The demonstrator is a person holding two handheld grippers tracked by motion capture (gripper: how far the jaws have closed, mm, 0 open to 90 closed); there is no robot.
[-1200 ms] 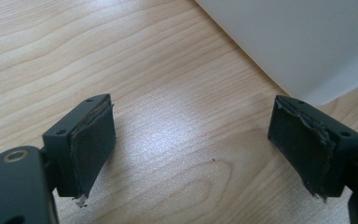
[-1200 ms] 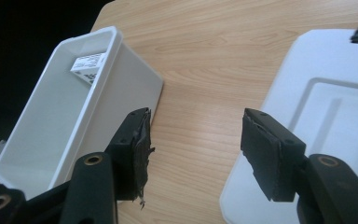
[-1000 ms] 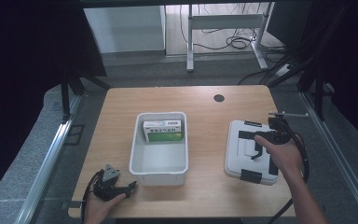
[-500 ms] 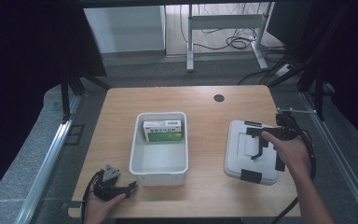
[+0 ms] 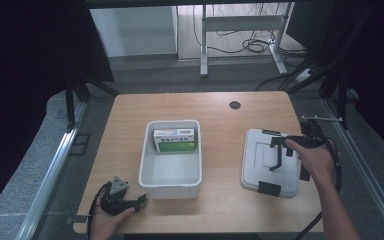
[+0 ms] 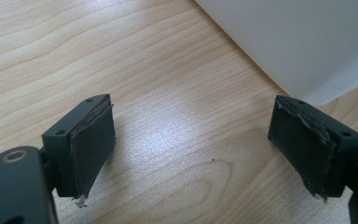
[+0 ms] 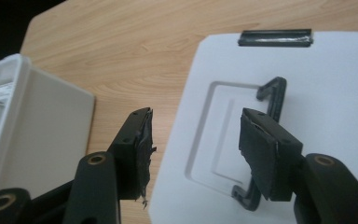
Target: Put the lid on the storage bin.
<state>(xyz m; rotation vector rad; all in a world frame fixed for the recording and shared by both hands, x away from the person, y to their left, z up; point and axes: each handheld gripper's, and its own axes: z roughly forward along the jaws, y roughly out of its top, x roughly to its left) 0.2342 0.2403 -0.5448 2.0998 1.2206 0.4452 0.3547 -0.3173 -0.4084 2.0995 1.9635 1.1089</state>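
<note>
One bin (image 5: 170,172), one green box (image 5: 175,140), one lid (image 5: 270,161); both grippers' fingers spread, holding nothing.

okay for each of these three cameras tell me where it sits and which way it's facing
High view: above the person's side, looking forward and down at the table; both forearms show.
Left gripper view: on the left gripper, facing bare wood and the bin's corner.
Right gripper view: on the right gripper, facing the lid.
Shared: bin, lid handle.
</note>
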